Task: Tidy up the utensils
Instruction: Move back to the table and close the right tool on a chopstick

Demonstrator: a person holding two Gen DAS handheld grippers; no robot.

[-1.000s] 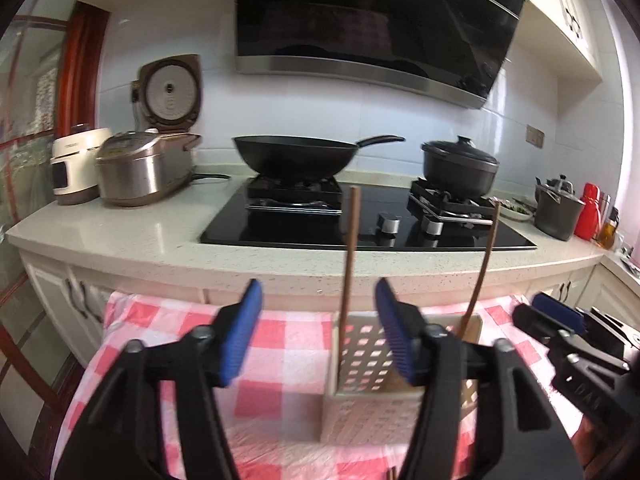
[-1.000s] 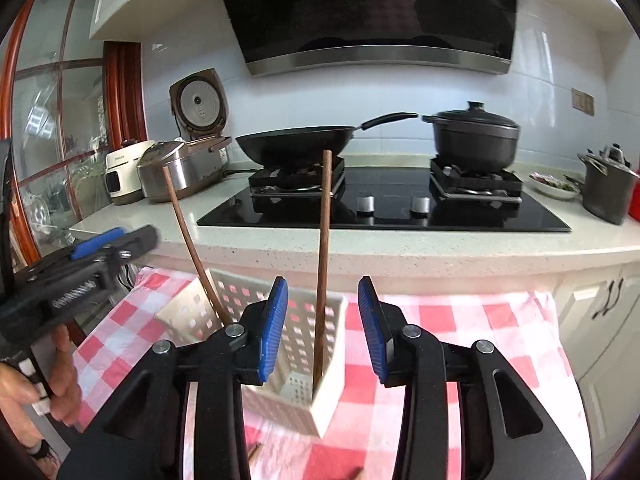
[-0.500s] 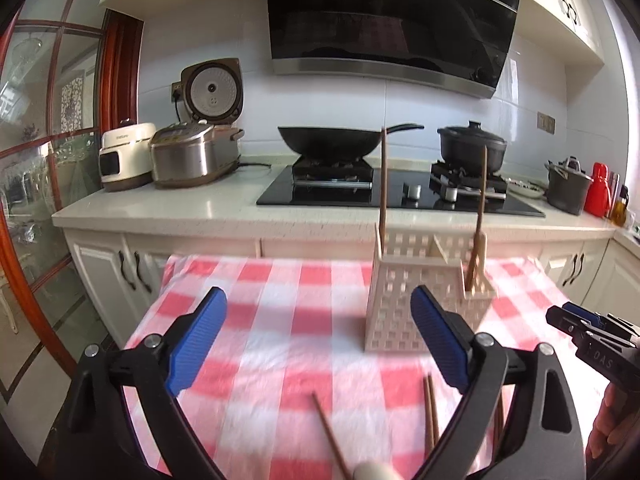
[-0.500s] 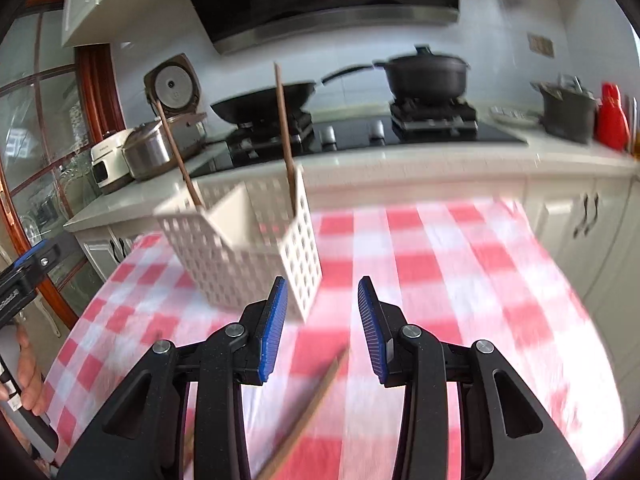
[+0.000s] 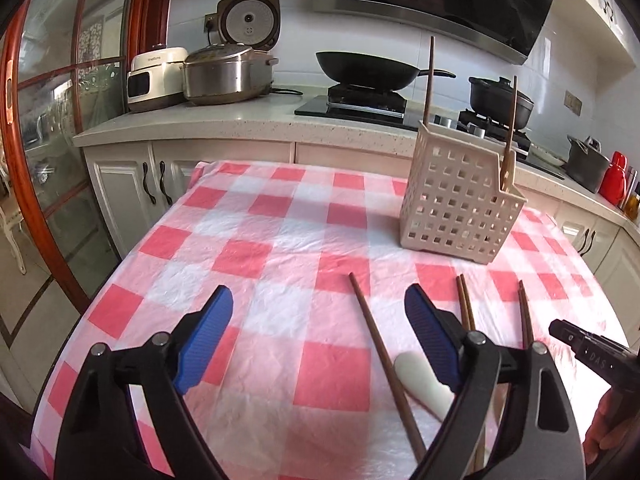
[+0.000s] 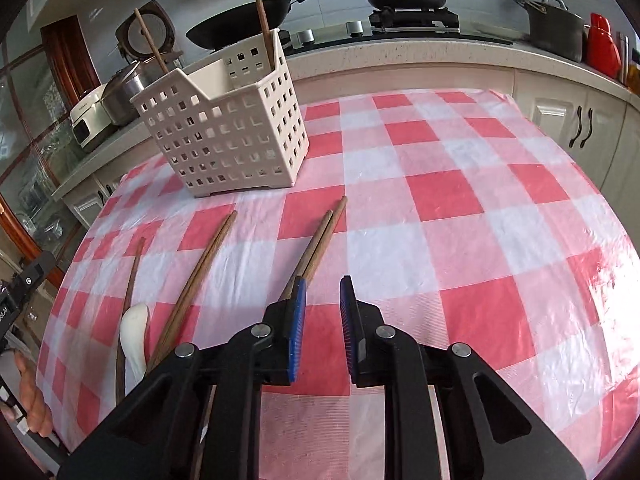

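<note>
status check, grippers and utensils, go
Left gripper wide, closing, empty. Right gripper closing, empty. Two chopsticks in basket; rest on cloth. Nothing blocking.

- Left wrist cam: low over the checked tablecloth (image 5: 280, 240), tilted down, facing the counter w/ stove; sits toward the table's left, so the white basket (image 5: 456, 200) lands right of centre, mid-distance.
- Right wrist cam: also low, pitched steeper, from the table's right; basket (image 6: 228, 132) up-left, nearer.
- Shared: basket, loose chopsticks (image 5: 384, 364) (image 6: 316, 244), white spoon (image 5: 420, 380) (image 6: 134, 336), cloth, wok, pot.
- Each cam catches the other rig at frame edge: right-side one (image 5: 592, 348), left-side one (image 6: 20, 292).
</note>
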